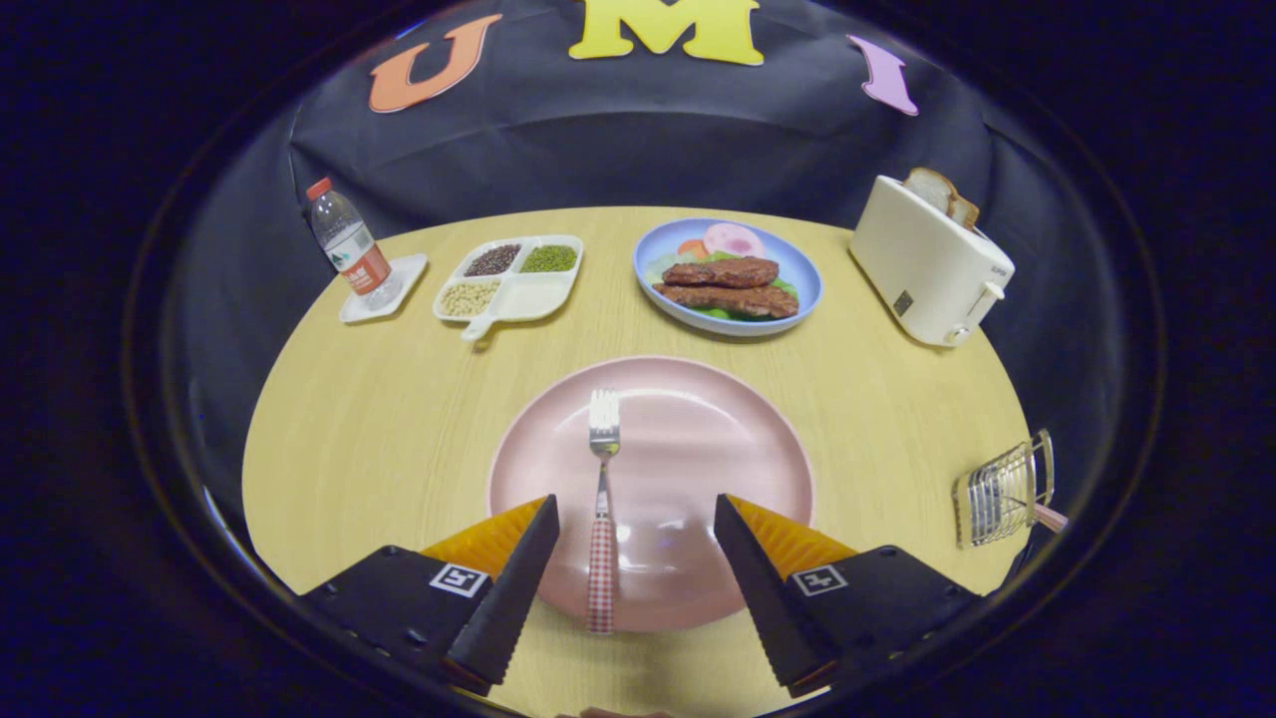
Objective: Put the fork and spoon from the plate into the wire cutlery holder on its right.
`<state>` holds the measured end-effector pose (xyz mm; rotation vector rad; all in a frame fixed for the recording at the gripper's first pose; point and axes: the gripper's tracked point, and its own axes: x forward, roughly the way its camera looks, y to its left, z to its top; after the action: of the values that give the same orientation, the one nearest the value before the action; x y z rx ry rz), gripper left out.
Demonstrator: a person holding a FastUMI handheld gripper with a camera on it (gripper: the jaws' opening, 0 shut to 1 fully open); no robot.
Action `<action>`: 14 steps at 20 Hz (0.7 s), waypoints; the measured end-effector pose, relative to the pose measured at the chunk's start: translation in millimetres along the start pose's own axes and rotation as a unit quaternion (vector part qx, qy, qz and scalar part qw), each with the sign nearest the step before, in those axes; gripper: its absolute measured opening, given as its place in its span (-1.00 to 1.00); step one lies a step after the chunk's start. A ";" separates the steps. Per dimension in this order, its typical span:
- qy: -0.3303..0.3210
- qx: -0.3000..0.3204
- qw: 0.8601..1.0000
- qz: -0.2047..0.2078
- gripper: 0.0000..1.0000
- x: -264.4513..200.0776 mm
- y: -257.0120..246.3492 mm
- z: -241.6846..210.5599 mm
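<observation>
A fork (602,509) with a red-and-white checked handle lies on the pink plate (718,439), tines pointing away from me. Its handle runs back between my fingers, nearer the left one. My gripper (634,519) is open, its fingers spread wide above the near part of the plate and touching nothing. The wire cutlery holder (1002,491) stands to the right of the plate near the table's edge, and a pinkish handle (1049,517) pokes out of its near side.
Beyond the plate sit a blue plate of meat and vegetables (728,275), a white divided tray of beans (508,279) and a water bottle (347,244) on a white coaster. A white toaster (927,264) with bread stands at the far right. Bare wood surrounds the pink plate.
</observation>
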<state>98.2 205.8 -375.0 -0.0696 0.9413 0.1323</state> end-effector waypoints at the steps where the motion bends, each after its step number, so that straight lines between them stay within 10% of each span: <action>1: 0.001 0.005 1.000 -0.004 0.89 2.2 -0.4 -2.8; 6: 0.017 0.019 1.000 -0.001 0.01 12.8 6.6 -19.6; 9: 0.015 0.007 1.000 -0.003 0.03 16.3 10.1 -23.1; 11: 0.024 -0.005 0.999 -0.024 -0.58 20.4 3.3 -27.7; 14: 0.020 -0.019 1.000 -0.015 -0.84 18.5 11.1 -30.3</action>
<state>83.1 214.8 -407.8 -0.1213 0.9770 0.1217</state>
